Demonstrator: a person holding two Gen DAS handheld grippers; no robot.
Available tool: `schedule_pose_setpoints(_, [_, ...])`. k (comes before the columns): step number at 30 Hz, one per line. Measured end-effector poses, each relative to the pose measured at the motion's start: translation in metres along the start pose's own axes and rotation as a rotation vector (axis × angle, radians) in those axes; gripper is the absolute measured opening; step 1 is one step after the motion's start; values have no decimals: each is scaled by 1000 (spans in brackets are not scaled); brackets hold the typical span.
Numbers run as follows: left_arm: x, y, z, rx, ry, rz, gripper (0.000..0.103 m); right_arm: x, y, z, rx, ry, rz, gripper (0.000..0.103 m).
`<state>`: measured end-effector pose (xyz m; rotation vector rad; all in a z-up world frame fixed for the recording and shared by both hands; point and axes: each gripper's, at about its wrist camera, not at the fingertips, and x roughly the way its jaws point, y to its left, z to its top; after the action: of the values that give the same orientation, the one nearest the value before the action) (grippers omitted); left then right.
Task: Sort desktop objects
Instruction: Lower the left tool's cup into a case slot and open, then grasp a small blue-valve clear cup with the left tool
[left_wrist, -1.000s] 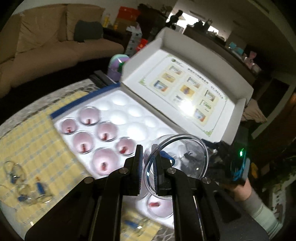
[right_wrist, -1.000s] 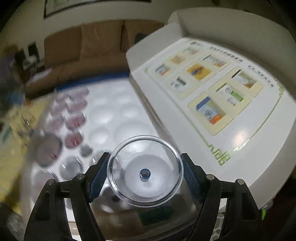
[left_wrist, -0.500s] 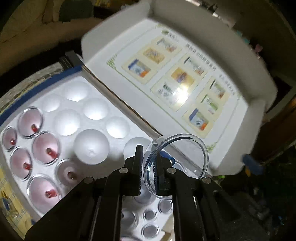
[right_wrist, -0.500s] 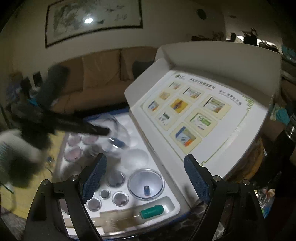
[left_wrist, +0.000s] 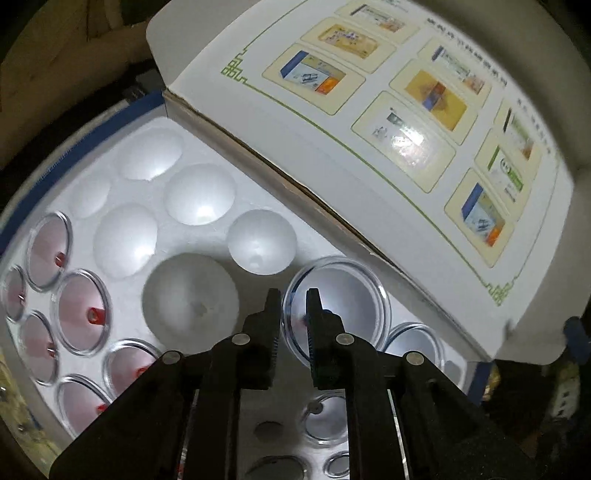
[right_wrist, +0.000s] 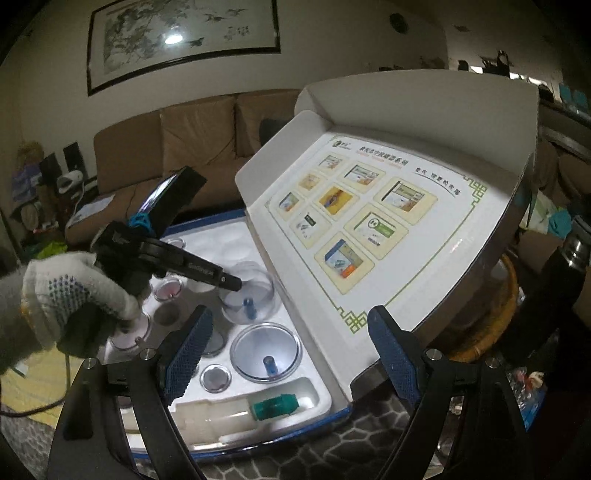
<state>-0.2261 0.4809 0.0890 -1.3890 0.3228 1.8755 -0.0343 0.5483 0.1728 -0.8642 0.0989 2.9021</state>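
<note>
Clear domed cup (left_wrist: 343, 306), now lower, over white foam tray (left_wrist: 122, 236).

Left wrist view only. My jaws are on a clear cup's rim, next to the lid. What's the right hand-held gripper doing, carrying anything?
Observer: The right hand-held gripper is open and empty, pointing at the near end of the foam tray.
Operator: Valve colour on my cup?
Observer: Blue. The clear cup is mouth-up with its valve at the bottom, rim pinched by the left hand-held gripper.
Operator: Anything in the long slot at the tray's near end?
Observer: Yes, a green-capped piece lies on its side there.
</note>
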Motion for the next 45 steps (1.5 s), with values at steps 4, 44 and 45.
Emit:
schedule_pose_setpoints(4, [-10,-1,-7,0,-25,10,45,0,1,2,17,5,20,88])
schedule_pose_setpoints(44, [-201,131,-323,-118,-204,45,103,-56,138,-25,-54,100,215,95])
schedule_pose_setpoints(45, [-193,134,-331,-110,-193,49,103,-57,145,-28,-61,99,233,95])
